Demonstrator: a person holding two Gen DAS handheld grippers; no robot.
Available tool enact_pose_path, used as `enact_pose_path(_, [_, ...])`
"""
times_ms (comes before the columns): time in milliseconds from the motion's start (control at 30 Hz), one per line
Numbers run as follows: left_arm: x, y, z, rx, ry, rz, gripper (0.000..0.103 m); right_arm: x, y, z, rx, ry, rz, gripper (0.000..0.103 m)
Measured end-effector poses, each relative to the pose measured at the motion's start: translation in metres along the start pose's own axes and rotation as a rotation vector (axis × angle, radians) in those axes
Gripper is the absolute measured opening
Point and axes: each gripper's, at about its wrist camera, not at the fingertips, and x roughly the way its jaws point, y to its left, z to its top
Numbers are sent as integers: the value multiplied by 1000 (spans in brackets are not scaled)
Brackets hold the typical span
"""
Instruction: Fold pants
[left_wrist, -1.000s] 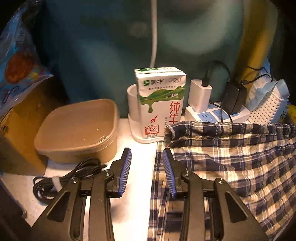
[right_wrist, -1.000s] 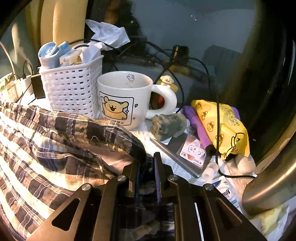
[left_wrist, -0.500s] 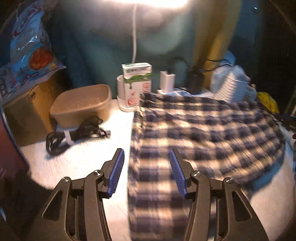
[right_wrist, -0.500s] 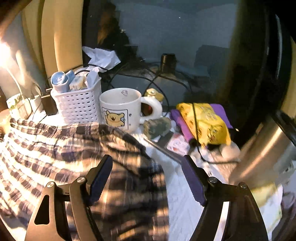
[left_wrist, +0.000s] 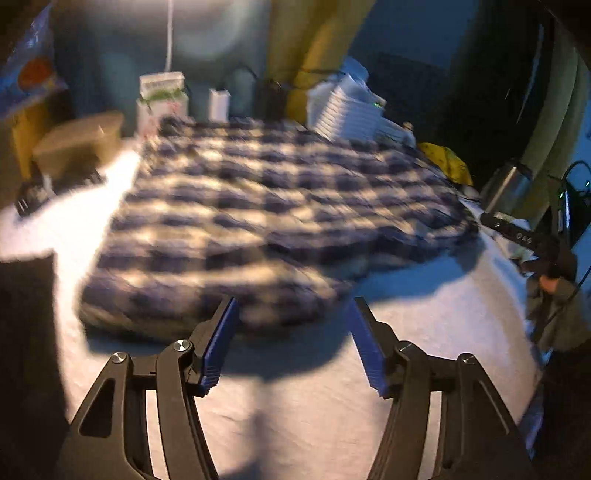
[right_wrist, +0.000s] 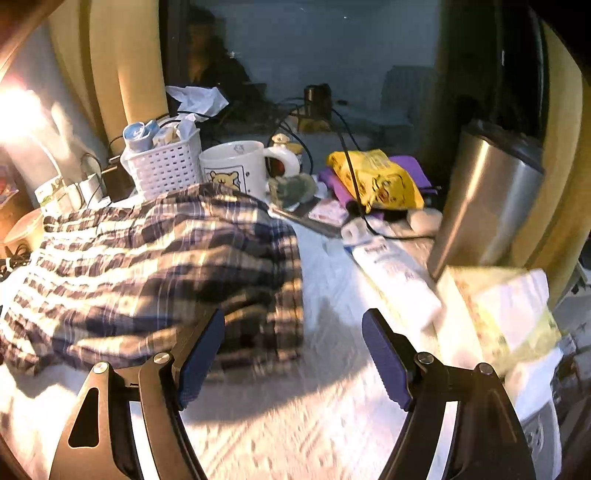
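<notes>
white basket (right_wrist: 166, 168) — tubes (right_wrist: 138, 131), wrappers inside

My right gripper (right_wrist: 293, 354) hangs wide apart over the white tabletop (right_wrist: 295, 424).
Folded blue-and-cream plaid pants (right_wrist: 155, 266) lie just beyond its left finger, untouched.

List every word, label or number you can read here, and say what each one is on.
None reads clearly.
Milk carton: green and red print, blurred.
Mug: bear picture, caption hidden by the plaid pants.
White tube: lettering smeared.
Yellow bag: marks too small.
Black device: pale marks, illegible.
</notes>
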Motion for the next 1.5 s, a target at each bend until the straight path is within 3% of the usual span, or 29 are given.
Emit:
enact_pose_path(267, [20, -10, -8, -126, 0, -59, 61, 5, -9, -16, 27, 34, 60, 78])
enact_pose_path(367, [31, -11, -8, -158, 36, -29, 61, 10, -7, -16, 24, 35, 98, 78])
enact_pose_path(533, [33, -11, -6, -202, 23, 16, 61, 25, -13, -15, 85, 62, 174, 78])
enact_pose_path(700, [42, -16, 4, -168, 17, 73, 61, 39, -14, -7, 130, 72, 211, 78])
enact_pose_path(733, [43, -16, 5, -165, 15, 71, 59, 42, -10, -5, 122, 75, 214, 78])
enact_pose_path(767, [44, -14, 5, -168, 5, 67, 52, 46, -7, -4, 110, 86, 219, 68])
enact_pose_path(800, [45, -11, 6, -177, 4, 72, 19, 51, -3, -3, 95, 106, 225, 58])
enact_pose_path(833, [47, -7, 5, -189, 19, 77, 5, 55, 0, -2, 81, 130, 214, 42])
enact_pose_path(900, [47, -2, 4, -193, 15, 61, 2, 57, 5, -1, 62, 131, 213, 32])
enact_pose_path(1500, [-13, -9, -30, -159, 2, 0, 0, -22, 13, -19, -28, 60, 146, 30])
